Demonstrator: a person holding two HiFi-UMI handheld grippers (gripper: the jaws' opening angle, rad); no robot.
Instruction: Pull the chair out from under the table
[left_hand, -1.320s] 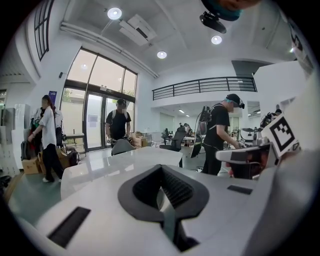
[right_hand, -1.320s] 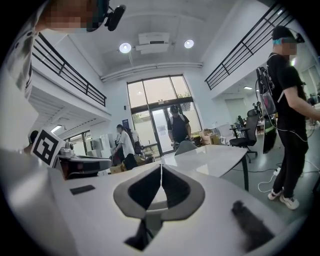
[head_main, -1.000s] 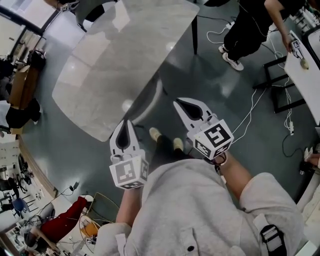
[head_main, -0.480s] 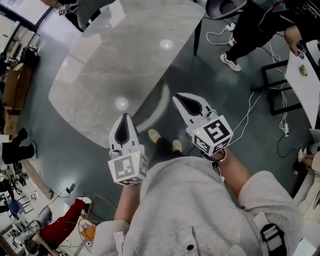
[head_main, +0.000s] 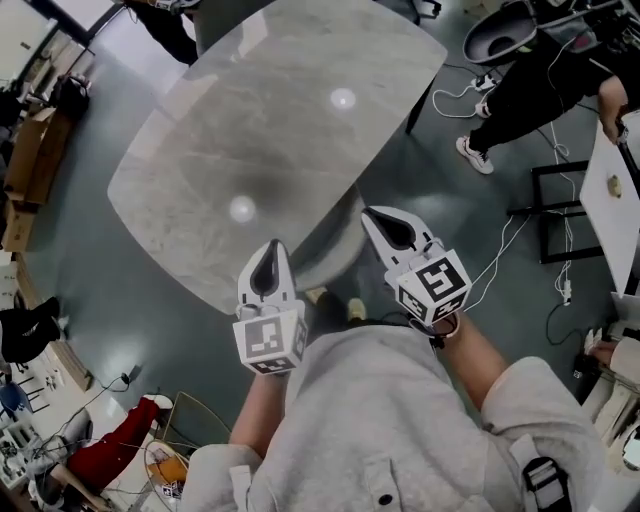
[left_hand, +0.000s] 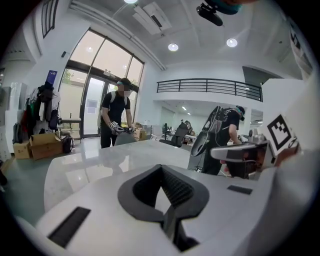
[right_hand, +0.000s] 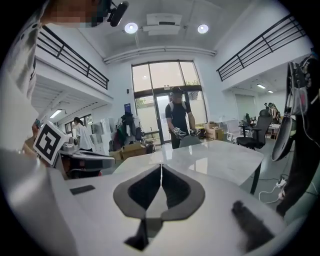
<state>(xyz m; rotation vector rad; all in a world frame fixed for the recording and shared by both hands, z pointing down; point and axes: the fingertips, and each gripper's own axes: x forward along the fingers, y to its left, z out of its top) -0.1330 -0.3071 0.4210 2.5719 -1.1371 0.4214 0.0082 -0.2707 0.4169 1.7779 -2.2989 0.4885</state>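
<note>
The left gripper (head_main: 271, 250) is closed, jaw against jaw, with nothing between. Its tips are at the near edge of the rounded grey marble-look table top (head_main: 200, 150). Between my two tools, the grey curved-back chair (head_main: 335, 248) sits tucked under that near edge, with only its curved back showing. The right gripper (head_main: 372, 216) is likewise closed and empty, just beside that back. I judge that holding one tool on each side sets up a two-sided hold. Both sets of jaws must open first.
</note>
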